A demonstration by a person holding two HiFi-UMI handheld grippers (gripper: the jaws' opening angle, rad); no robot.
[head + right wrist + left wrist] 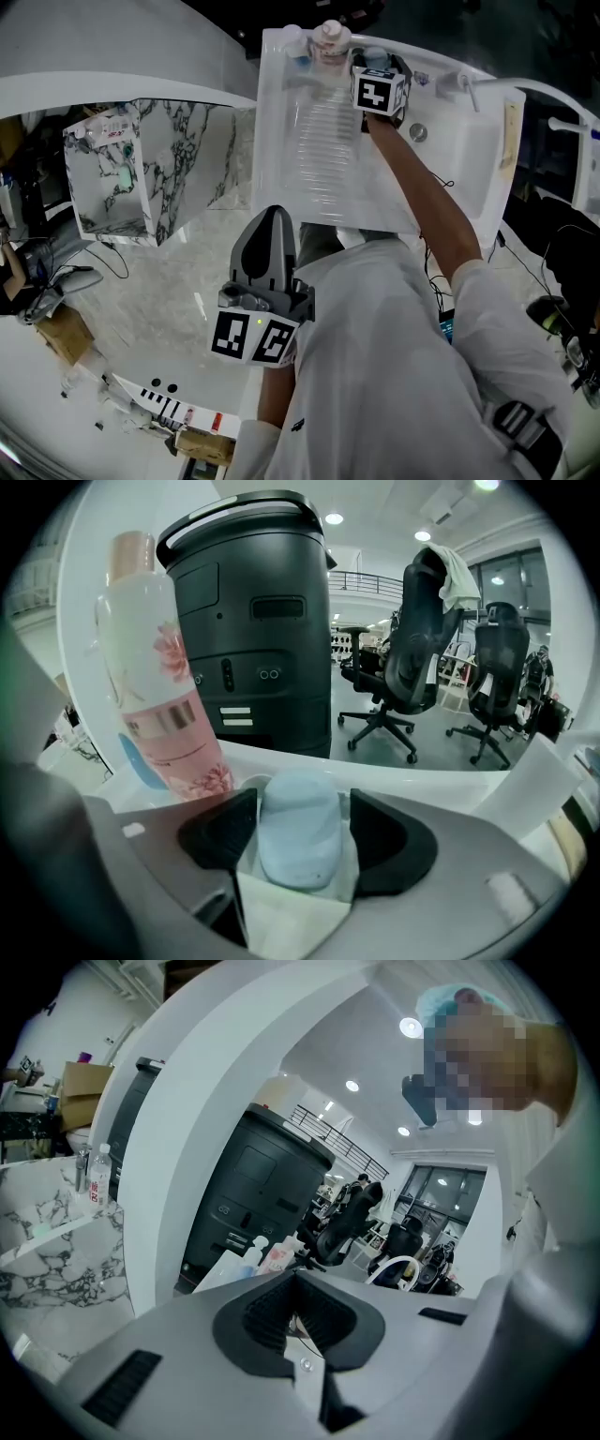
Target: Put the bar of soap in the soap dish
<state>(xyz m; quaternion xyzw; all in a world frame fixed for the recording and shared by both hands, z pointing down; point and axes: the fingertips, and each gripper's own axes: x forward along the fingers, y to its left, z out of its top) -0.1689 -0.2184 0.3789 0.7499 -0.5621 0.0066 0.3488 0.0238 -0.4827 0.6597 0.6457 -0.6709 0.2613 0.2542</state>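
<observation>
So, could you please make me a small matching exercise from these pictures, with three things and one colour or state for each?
Things:
1. bar of soap
2. bottle
3. left tongs

Descriptions:
a. pink and white
b. shut, nothing inside
c. light blue, between the right tongs

Pairs: 1-c, 2-a, 3-b
</observation>
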